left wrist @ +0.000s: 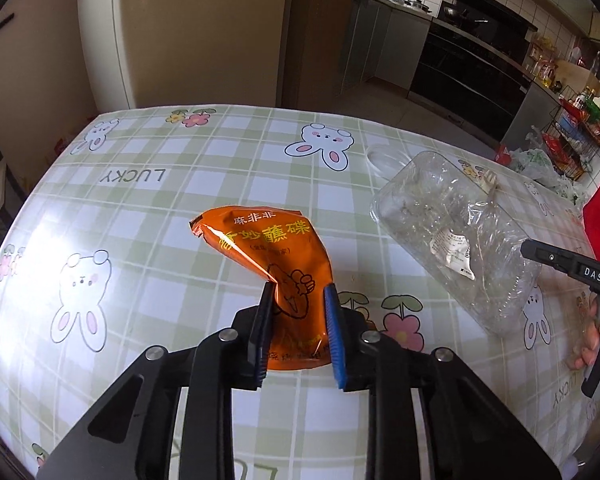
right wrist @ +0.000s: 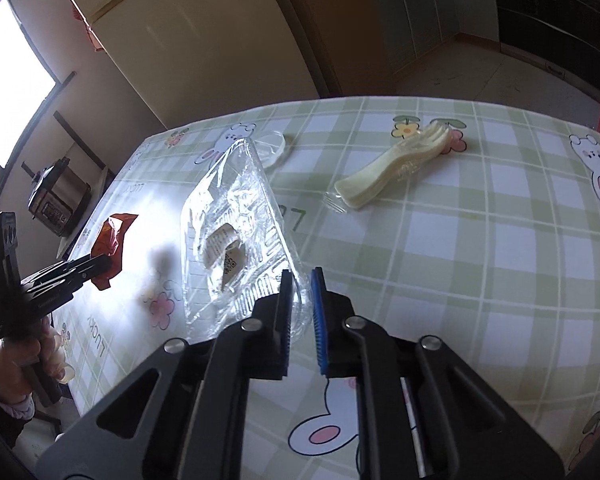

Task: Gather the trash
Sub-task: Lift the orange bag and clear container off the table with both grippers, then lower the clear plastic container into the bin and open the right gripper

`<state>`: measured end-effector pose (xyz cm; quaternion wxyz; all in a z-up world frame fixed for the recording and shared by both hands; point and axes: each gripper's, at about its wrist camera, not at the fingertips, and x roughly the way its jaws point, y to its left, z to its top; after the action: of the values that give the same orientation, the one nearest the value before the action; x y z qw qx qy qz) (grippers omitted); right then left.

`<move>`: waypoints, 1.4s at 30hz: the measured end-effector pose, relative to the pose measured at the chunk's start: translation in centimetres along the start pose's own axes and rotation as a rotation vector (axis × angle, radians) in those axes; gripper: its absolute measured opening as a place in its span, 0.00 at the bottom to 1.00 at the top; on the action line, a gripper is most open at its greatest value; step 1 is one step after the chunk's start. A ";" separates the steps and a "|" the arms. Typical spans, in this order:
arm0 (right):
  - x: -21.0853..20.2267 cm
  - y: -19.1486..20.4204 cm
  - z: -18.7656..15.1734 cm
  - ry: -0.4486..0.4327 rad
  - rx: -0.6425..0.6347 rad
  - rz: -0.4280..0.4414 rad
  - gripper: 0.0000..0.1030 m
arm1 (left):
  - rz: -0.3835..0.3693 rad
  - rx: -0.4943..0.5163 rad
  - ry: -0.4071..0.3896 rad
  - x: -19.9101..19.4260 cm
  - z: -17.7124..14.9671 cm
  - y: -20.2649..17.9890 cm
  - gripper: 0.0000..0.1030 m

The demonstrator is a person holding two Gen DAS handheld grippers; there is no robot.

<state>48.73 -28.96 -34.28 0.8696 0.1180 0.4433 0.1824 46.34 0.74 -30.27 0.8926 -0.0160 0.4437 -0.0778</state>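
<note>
Left wrist view: left gripper (left wrist: 298, 326) squeezes the orange snack bag (left wrist: 272, 264), lifting it off the table (left wrist: 160, 208) for throwing away; right gripper (right wrist: 302, 312) pinches the clear plastic box (right wrist: 236, 232) edge

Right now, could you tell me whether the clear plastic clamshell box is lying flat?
No, the clear plastic clamshell box is tilted, one edge raised in the right gripper.
</note>
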 end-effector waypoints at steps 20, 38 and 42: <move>-16.1 11.7 -5.1 -0.166 -0.177 0.022 0.12 | -0.069 0.022 -0.216 -21.5 -9.7 -3.3 0.23; -27.9 18.1 -16.6 -0.213 -0.256 0.079 0.12 | -0.066 -0.021 -0.330 -34.9 -19.9 -4.3 0.23; -29.5 18.9 -19.4 -0.196 -0.273 0.073 0.12 | -0.066 -0.036 -0.336 -36.4 -22.1 -4.5 0.23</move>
<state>12.94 -23.47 -17.13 0.9094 0.0323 0.3228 0.2602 6.55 2.72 -14.44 0.9507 -0.0597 0.2890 -0.0954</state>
